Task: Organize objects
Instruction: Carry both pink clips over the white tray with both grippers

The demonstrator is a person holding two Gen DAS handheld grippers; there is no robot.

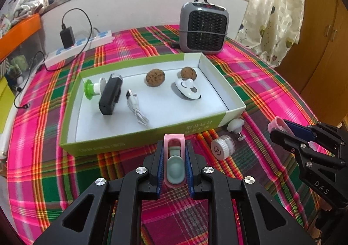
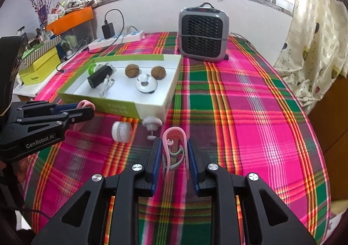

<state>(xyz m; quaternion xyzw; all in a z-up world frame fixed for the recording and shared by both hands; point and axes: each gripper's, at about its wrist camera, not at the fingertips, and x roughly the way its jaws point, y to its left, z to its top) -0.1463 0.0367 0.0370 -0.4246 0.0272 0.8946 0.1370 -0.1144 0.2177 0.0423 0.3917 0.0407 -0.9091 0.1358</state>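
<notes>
My left gripper (image 1: 174,159) clamps one pink clip (image 1: 174,171); my right gripper (image 2: 174,159) clamps another pink clip (image 2: 174,142). I count two brown balls (image 1: 154,77) in the box (image 1: 139,139), plus one white jar (image 1: 222,148) on the table (image 1: 271,92).

A: What sits in the box (image 1: 219,75)?

B: At its left end a charger (image 1: 109,94) leans on a suction cup (image 1: 91,89). A coiled cable (image 1: 137,107) lies just right of them, two cookies (image 1: 154,77) sit along the far wall, and a round gadget (image 1: 187,90) lies near the right one.

A: And outside?

B: A small jar (image 1: 223,148) and a knob (image 1: 235,125) lie by its near right corner, a heater (image 1: 204,28) stands behind, and a power strip (image 1: 82,46) lies far left.
</notes>
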